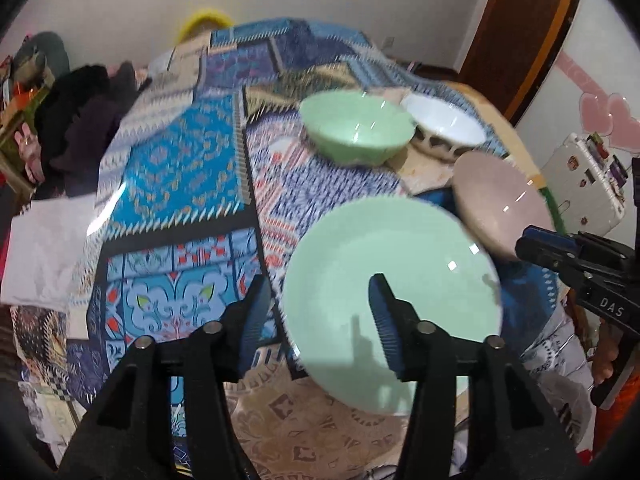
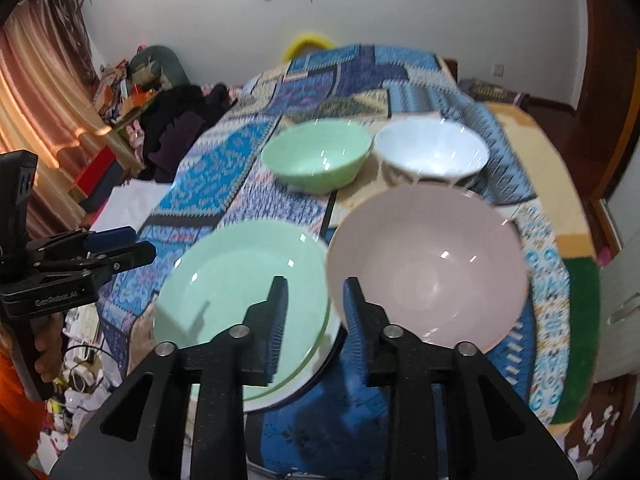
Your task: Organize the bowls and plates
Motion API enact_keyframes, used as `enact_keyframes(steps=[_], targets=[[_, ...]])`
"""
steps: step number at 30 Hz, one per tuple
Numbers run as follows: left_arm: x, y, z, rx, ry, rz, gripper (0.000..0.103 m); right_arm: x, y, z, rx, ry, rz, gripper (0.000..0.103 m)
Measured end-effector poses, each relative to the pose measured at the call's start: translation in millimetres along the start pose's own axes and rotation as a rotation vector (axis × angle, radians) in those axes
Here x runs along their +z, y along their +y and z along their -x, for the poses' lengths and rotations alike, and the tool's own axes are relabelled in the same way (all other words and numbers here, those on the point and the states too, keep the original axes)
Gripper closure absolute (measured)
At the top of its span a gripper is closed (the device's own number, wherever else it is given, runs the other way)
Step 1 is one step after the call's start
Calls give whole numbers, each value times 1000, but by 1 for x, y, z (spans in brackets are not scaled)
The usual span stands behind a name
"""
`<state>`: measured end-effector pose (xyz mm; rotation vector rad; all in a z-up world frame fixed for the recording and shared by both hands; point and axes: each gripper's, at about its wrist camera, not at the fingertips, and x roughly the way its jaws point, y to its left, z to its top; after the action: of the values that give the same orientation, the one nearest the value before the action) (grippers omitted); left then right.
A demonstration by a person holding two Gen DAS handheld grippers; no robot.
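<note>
A mint green plate point(image 1: 394, 280) point(image 2: 240, 284) lies near the table's front, on top of a white plate whose rim point(image 2: 320, 364) shows beneath it. A pink bowl point(image 2: 428, 268) point(image 1: 496, 204) stands right of it. A green bowl point(image 2: 316, 156) point(image 1: 356, 128) and a white bowl point(image 2: 432, 152) point(image 1: 444, 122) stand further back. My left gripper point(image 1: 320, 312) is open above the green plate's left rim, touching nothing. My right gripper point(image 2: 314, 312) is open, its fingers straddling the gap between the green plate and the pink bowl's near rim.
A patterned blue cloth point(image 1: 180, 168) covers the table. White paper point(image 1: 44, 248) lies at its left edge. Dark clothes point(image 2: 176, 128) and clutter are piled beyond the left side. A white case point(image 1: 580, 184) stands off the right edge.
</note>
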<state>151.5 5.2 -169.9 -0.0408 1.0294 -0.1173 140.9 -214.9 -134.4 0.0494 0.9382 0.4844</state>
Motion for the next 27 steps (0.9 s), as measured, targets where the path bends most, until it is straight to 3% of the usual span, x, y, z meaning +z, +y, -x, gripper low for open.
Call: enact_keyframes(steps=[6,10,13,19,27], targets=[[20,-23,18,-31,-73,-26,36,10,-13,20,-58,-85,-1,53],[34,-43,18,-54,-100,-53,29,15,-26,27,-97,-115,-9,51],[43,-54,12,-71,-103,-63,23,15,-38,28,-116,-129,-29,43],[59,-78,-14,-98,-65,-88,22,9,-59,22,-177,-132,-52,43],[70,-105,-65,-126,14,-104,22,-6,-95,3,-177,-70,-147,42]])
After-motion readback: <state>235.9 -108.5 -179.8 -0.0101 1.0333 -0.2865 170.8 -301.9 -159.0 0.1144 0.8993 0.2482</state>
